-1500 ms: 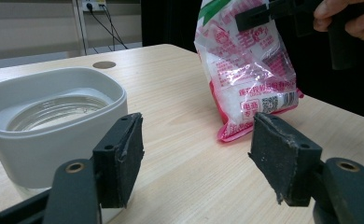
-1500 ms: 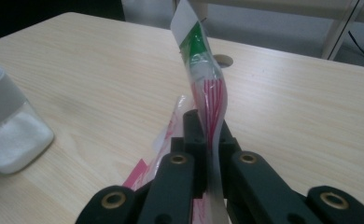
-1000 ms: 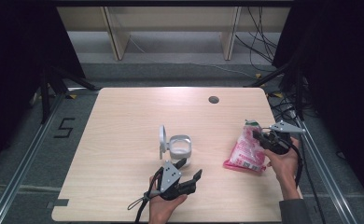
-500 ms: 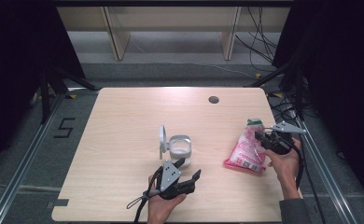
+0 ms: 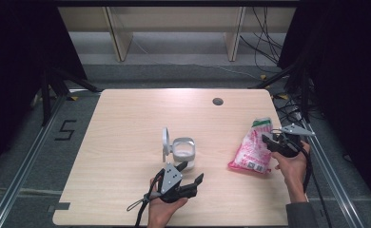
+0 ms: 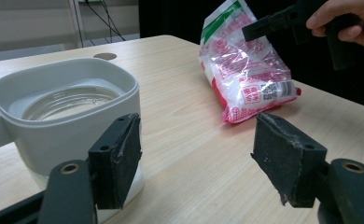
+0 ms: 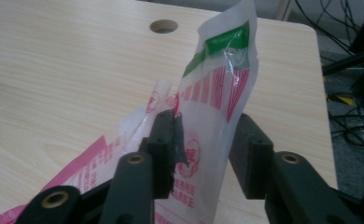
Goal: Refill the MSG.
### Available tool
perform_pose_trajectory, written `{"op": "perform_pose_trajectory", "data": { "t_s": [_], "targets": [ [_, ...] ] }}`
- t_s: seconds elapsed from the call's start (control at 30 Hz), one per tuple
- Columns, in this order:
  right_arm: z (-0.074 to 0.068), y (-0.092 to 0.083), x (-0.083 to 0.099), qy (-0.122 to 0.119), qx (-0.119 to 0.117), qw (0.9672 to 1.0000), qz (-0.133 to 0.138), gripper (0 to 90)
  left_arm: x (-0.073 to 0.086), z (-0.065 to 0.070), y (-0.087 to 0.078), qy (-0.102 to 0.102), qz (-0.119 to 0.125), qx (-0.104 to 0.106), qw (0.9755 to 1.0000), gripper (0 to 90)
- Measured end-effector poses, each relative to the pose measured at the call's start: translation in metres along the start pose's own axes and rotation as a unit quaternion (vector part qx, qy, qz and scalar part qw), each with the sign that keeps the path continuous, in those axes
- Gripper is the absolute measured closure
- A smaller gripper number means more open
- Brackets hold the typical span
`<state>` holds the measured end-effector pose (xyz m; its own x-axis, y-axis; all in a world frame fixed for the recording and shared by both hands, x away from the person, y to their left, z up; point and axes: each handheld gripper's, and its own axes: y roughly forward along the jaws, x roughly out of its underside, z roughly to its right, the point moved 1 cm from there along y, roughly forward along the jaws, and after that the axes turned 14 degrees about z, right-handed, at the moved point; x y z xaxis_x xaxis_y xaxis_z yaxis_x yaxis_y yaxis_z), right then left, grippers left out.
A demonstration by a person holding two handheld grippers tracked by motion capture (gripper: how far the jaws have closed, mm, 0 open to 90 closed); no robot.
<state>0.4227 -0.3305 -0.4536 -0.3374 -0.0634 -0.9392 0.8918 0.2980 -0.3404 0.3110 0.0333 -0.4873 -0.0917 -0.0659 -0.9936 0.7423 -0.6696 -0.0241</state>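
Note:
A pink and white plastic bag (image 5: 251, 151) with a green top edge lies on the right side of the wooden table (image 5: 126, 123). Its top stands up between the jaws of my right gripper (image 5: 270, 140), which have just been opening. In the right gripper view the bag (image 7: 217, 93) still brushes the left pad (image 7: 168, 140) and stands free of the right one. My left gripper (image 5: 191, 173) rests open near the front edge, just short of a white container (image 5: 183, 148) with its lid (image 5: 165, 140) flipped up. The container (image 6: 63, 107) sits behind the left jaw.
A round cable hole (image 5: 217, 101) lies in the table's far right. Cables run on the floor beyond the right edge. Bare tabletop stretches across the left half and the back.
The right gripper's jaws have spread apart around the bag's top, which was pinched before. Both hands have stayed where they were, and so has the container.

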Motion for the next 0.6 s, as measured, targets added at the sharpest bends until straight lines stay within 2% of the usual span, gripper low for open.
{"op": "perform_pose_trajectory", "data": {
  "t_s": [0.03, 0.07, 0.13, 0.17, 0.2, 0.23, 0.27, 0.3, 0.33, 0.43, 0.47, 0.5, 0.53, 0.57, 0.6],
  "targets": [
    [0.004, 0.001, 0.000, -0.022, -0.001, 0.9997, 0.005, 62.4, 0.000, -0.001, -0.001, 0.003, -0.001, -0.002, 1.0000, 31.4],
    [0.004, -0.001, -0.001, -0.014, 0.000, 0.9999, 0.009, 61.7, 0.000, -0.002, 0.000, 0.001, 0.005, -0.001, 1.0000, 31.4],
    [0.003, -0.005, -0.005, -0.006, 0.002, 0.9999, 0.014, 57.7, -0.001, -0.003, -0.002, 0.003, 0.000, -0.005, 1.0000, 31.5],
    [0.002, -0.006, -0.006, -0.004, 0.014, 0.9997, 0.021, 55.1, -0.001, -0.004, -0.002, 0.002, 0.002, -0.006, 1.0000, 31.5],
    [0.001, -0.008, -0.007, 0.010, 0.025, 0.9995, 0.015, 53.5, -0.002, -0.005, -0.003, 0.006, -0.001, -0.005, 1.0000, 31.5],
    [0.001, -0.010, -0.008, 0.014, 0.028, 0.9994, 0.012, 53.0, -0.002, -0.006, -0.003, 0.003, 0.000, -0.006, 1.0000, 31.5],
    [0.005, -0.010, -0.009, -0.012, 0.022, 0.9994, 0.022, 53.1, -0.002, -0.007, -0.004, 0.008, -0.001, -0.005, 1.0000, 31.5],
    [0.006, -0.010, -0.009, -0.010, 0.021, 0.9994, 0.027, 52.5, -0.002, -0.008, -0.004, 0.012, -0.001, -0.001, 0.9999, 31.5],
    [0.004, -0.012, -0.010, 0.004, 0.024, 0.9994, 0.026, 50.9, -0.002, -0.009, -0.004, 0.014, 0.002, 0.002, 0.9999, 31.5],
    [0.000, -0.015, -0.012, 0.015, 0.035, 0.9989, 0.028, 49.1, -0.003, -0.010, -0.005, 0.011, 0.000, 0.000, 0.9999, 31.5],
    [0.002, -0.015, -0.013, -0.003, 0.026, 0.9992, 0.032, 49.0, -0.003, -0.011, -0.006, 0.008, 0.002, 0.001, 1.0000, 31.5],
    [-0.003, -0.017, -0.013, 0.015, 0.033, 0.9989, 0.028, 48.7, -0.004, -0.012, -0.007, 0.013, -0.001, -0.001, 0.9999, 31.5],
    [-0.002, -0.017, -0.014, -0.003, 0.024, 0.9991, 0.034, 48.1, -0.004, -0.012, -0.007, 0.015, 0.000, 0.000, 0.9999, 31.5],
    [-0.006, -0.018, -0.015, 0.012, 0.027, 0.9990, 0.032, 47.7, -0.004, -0.012, -0.008, 0.013, 0.001, -0.001, 0.9999, 31.5],
    [-0.008, -0.018, -0.016, 0.007, 0.023, 0.9991, 0.034, 47.5, -0.004, -0.012, -0.007, 0.008, 0.007, -0.002, 0.9999, 31.5]
  ]
}}
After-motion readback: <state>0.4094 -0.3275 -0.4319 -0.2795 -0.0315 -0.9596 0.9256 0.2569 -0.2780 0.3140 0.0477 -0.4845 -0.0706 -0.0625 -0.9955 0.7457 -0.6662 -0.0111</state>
